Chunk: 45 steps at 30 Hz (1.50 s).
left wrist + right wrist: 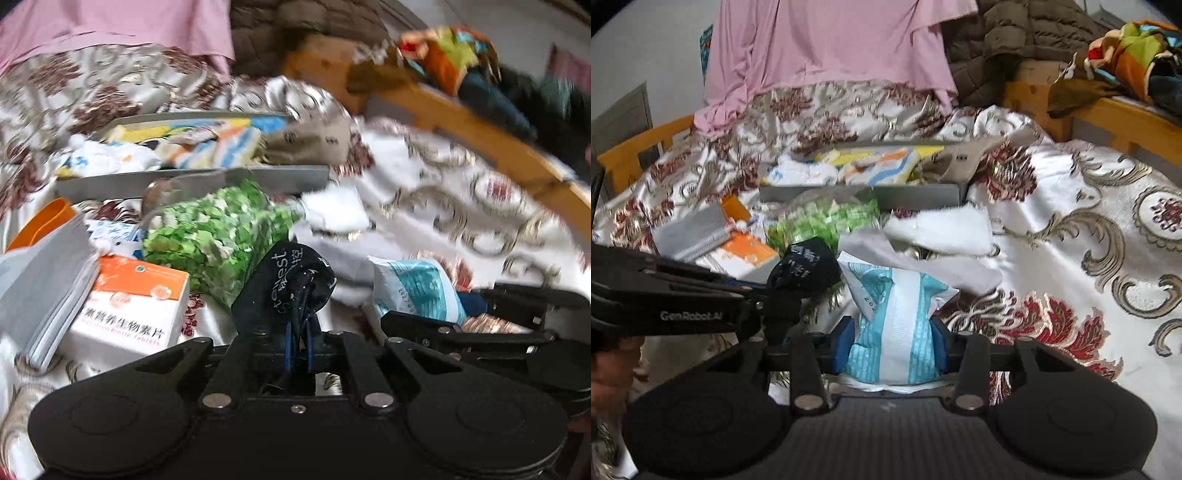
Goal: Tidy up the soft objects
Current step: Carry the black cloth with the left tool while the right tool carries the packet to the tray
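Grippers, two, work over a floral satin bedspread (1089,192). The left gripper (298,332) is clamped on one black fabric pouch (286,280) lettered "west"; the right gripper (893,341) is clamped on one blue-and-white soft packet (894,325). Ahead of both lie one bag of green pieces (218,236), one orange-and-white box (133,306) and one grey tray (860,195).

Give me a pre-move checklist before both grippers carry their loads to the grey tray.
1. Left gripper shut on black pouch: ok.
2. Right gripper shut on blue packet: ok.
3. Grippers apart from each other: ok, but close.
4. Free room in grey tray: not ok, looks crowded.
5. Path to tray: not ok, green bag lies in front.
6. Pouch fully off the bedspread: cannot tell.
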Motion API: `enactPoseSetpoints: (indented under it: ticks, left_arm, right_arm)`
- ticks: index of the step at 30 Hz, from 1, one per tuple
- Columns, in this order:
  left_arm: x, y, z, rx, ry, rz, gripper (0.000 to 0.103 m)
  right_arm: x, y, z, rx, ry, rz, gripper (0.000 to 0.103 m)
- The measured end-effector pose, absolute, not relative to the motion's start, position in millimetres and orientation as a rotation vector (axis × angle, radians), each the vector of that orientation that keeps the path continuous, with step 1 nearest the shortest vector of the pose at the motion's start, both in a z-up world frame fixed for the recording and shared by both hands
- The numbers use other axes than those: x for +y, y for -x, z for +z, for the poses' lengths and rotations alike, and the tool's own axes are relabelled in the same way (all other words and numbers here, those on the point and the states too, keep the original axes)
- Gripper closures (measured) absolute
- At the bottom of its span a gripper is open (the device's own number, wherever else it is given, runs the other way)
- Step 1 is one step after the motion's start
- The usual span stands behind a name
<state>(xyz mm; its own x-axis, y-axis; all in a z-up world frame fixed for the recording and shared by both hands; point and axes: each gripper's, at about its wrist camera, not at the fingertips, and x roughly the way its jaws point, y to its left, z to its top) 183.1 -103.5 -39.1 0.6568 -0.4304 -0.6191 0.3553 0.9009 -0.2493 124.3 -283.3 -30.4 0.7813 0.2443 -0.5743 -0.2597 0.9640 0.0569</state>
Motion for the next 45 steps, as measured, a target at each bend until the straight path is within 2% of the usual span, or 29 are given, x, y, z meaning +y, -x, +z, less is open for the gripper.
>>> enactPoseSetpoints:
  ticks: [15, 27, 37, 45]
  left_arm:
    - [-77.0, -144.7, 1.0, 0.571, 0.207, -0.384, 0.096]
    - [-72.0, -178.5, 34.0, 0.525, 0.257, -0.345, 0.096]
    - [-55.0, -258.9, 66.2, 0.489, 0.223, -0.280, 0.095]
    - [-41.1, -351.6, 69.7, 0.464, 0.154, -0.249, 0.095]
  right_arm:
    - [-269.2, -98.2, 5.0, 0.404, 0.015, 0.289, 0.056]
    - [-257.6, -113.9, 30.4, 0.334, 0.029, 0.303, 0.056]
    - [-246.0, -204.8, 62.7, 0.336, 0.057, 0.307, 0.056]
    - [-227.1, -309.0, 61.8, 0.388, 0.098, 0.351, 0.056]
